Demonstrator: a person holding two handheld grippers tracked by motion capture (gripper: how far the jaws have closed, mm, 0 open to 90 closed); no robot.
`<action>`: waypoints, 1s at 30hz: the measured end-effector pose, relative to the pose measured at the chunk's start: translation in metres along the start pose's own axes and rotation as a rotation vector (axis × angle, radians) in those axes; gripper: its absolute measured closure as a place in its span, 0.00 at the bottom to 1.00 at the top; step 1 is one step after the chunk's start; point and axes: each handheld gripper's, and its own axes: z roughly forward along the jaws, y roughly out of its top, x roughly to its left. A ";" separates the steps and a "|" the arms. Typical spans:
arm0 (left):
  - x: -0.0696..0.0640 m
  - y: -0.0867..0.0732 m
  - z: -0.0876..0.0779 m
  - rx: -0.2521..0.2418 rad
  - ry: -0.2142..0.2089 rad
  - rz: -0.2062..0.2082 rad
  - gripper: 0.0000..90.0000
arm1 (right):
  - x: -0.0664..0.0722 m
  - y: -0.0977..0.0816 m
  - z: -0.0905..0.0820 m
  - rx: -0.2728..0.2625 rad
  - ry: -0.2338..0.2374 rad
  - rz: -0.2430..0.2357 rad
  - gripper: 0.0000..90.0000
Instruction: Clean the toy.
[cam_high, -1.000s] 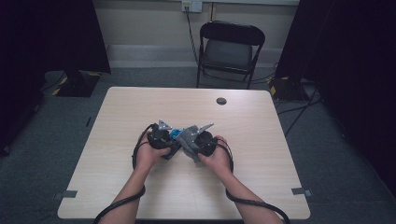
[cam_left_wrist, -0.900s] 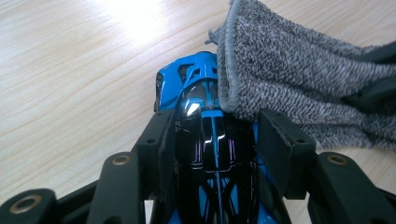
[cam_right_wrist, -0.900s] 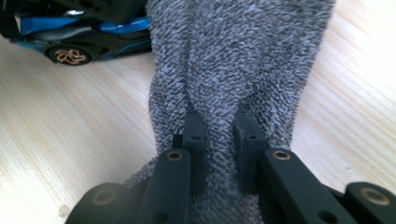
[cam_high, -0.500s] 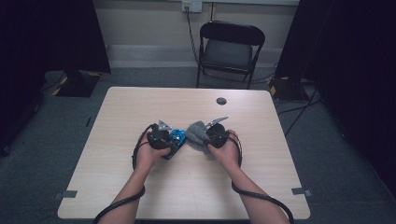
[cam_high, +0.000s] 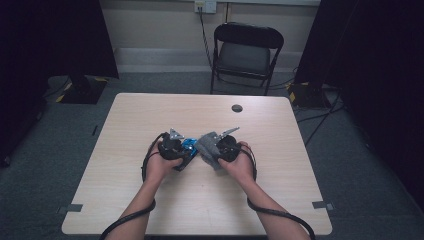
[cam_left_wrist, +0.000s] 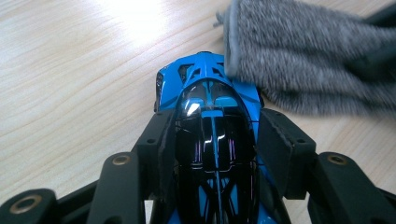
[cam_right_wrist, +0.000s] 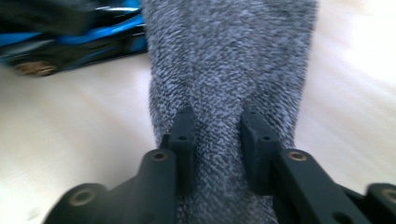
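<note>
Left gripper (cam_left_wrist: 215, 154) clamped on both flanks of a blue and black toy car (cam_left_wrist: 212, 130), held just over the table (cam_high: 150, 125) near its middle. Right gripper (cam_right_wrist: 217, 144) pinching a grey cloth (cam_right_wrist: 229, 60), jaws just been easing apart with the fabric bunched between them. Cloth end draped against the car's nose. Further out: a small dark disc (cam_high: 237, 108) toward the far edge, well apart. Beyond the table, a black folding chair (cam_high: 245, 50) on grey carpet.
</note>
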 end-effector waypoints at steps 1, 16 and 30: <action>0.000 0.000 0.000 0.001 0.000 0.001 0.53 | 0.002 0.000 0.000 0.005 0.015 0.000 0.71; 0.000 -0.002 0.000 -0.010 -0.003 -0.003 0.53 | -0.009 0.013 0.000 -0.068 0.054 -0.035 0.53; 0.002 -0.003 -0.001 -0.016 0.000 0.002 0.53 | -0.001 0.013 0.015 -0.054 -0.077 0.019 0.89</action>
